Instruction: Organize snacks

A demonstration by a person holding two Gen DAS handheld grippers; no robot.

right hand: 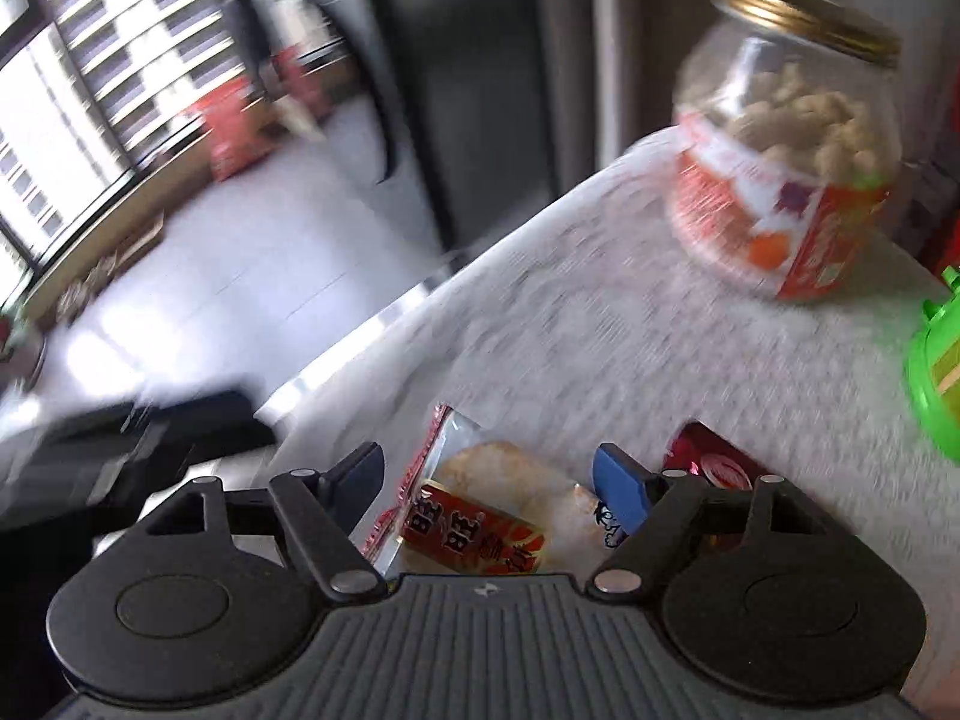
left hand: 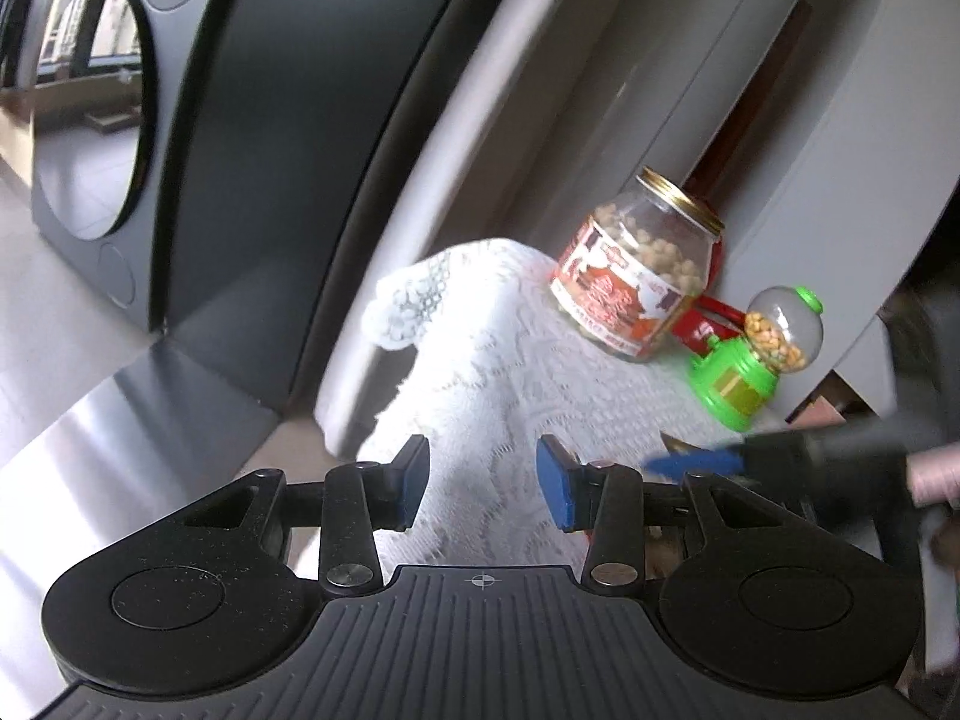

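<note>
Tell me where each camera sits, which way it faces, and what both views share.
Left wrist: sits on the left gripper, faces along its open fingers over the lace cloth toward the peanut jar and green candy dispenser.
Right wrist: sits on the right gripper, open above a rice cracker packet.
Shared: jar, dispenser, cloth.

In the right wrist view the green dispenser [right hand: 936, 384] is cut off by the right edge, and the peanut jar [right hand: 786, 144] is smeared by motion blur. The red packet [right hand: 714, 468] is largely hidden behind the gripper's right finger. In the left wrist view the right gripper [left hand: 708, 462] is blurred, so its jaws cannot be judged there.
</note>
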